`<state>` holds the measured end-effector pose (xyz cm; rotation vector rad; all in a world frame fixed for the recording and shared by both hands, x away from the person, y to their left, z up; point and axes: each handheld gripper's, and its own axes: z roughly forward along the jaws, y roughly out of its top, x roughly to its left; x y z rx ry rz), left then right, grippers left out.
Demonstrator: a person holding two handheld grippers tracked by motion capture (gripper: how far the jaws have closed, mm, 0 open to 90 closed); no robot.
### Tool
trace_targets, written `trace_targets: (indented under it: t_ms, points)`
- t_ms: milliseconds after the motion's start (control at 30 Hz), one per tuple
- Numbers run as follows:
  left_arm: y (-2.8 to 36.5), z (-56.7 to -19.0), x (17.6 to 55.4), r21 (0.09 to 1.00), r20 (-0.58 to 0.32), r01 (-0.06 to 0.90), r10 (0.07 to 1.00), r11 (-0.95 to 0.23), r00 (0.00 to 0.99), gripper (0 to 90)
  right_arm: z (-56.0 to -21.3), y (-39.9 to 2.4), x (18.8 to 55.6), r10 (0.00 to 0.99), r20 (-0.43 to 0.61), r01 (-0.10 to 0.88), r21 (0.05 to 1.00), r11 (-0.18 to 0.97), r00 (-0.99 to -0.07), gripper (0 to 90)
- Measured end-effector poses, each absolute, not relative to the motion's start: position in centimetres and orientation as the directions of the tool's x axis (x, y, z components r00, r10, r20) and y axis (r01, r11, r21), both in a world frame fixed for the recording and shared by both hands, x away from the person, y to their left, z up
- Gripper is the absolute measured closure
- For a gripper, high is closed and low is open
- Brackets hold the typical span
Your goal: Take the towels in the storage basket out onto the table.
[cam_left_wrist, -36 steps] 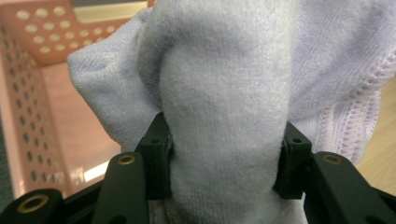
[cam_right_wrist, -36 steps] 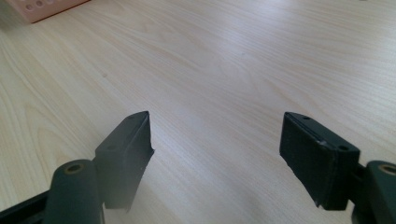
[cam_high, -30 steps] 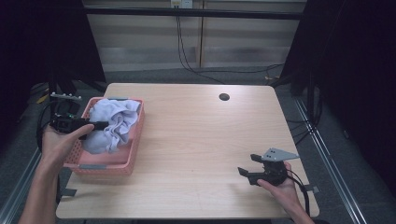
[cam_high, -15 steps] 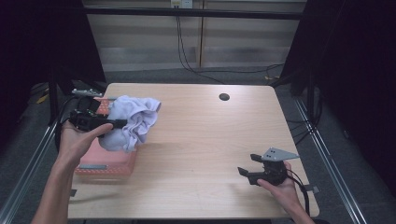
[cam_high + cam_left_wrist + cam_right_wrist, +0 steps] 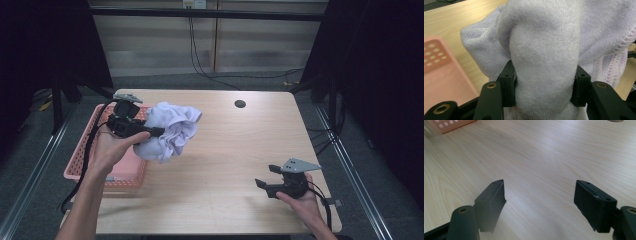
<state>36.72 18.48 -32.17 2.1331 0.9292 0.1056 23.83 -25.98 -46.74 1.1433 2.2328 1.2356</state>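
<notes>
The left hand-held gripper point(image 5: 150, 132) has its jaws clamped about halfway on a thick fold of the towel point(image 5: 170, 131), the pads sunk into the pile on both sides. The towel hangs in a loose bundle in the air, over the table point(image 5: 235, 165) just beside the pink basket point(image 5: 85, 167). It looks soft, light and limp: it will sag and swing, and a bunched fold like this one should hold better than a single thin edge. The stitched hem point(image 5: 610, 67) would be a firmer spot for spreading it. The right hand-held gripper point(image 5: 265, 186) rests low over the table, jaws wide apart and empty.
</notes>
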Motion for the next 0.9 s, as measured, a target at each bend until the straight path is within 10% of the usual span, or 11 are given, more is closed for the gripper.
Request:
trace_targets:
  t_ms: [900]
  points:
    - [6.9, -37.0, 36.7, 0.680, -0.268, 0.545, 0.525, -0.491, 0.808, 49.7, -46.6, -26.3, 23.7, 0.783, 0.086, 0.481, 0.828, 0.288, -0.616, 24.8]
